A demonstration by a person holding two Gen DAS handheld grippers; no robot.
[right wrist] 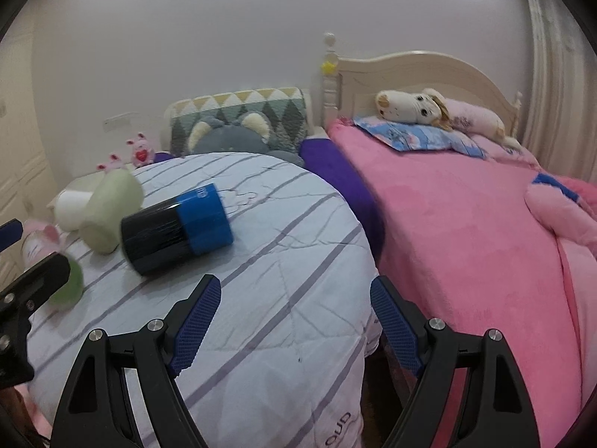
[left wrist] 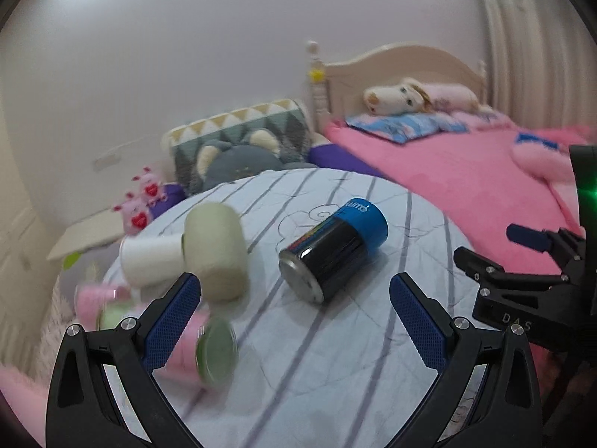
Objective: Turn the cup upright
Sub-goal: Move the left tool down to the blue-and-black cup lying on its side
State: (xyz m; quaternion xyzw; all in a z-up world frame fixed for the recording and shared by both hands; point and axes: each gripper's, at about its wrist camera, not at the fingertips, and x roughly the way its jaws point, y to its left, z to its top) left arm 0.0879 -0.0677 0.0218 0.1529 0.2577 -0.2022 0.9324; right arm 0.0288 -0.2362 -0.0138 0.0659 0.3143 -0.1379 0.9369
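Black cup (left wrist: 328, 250) with blue band, lying on its side, on striped quilt (left wrist: 335, 354)

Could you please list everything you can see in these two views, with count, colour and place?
Cup: one, black with a blue band, lying on its side on the striped quilt.
Green cup: one, pale green, on its side left of the black cup.
White cup: one, on its side, beside the green cup.
Pink bottle: one, green cap, blurred, at the quilt's left edge.
Striped quilt: one, pale blue with grey stripes.
Pink blanket: one, on the bed at right.
Plush dog: one, cream, by the headboard.
Grey plush: one, behind the quilt.
Left gripper: open, empty.
Right gripper: open, empty.
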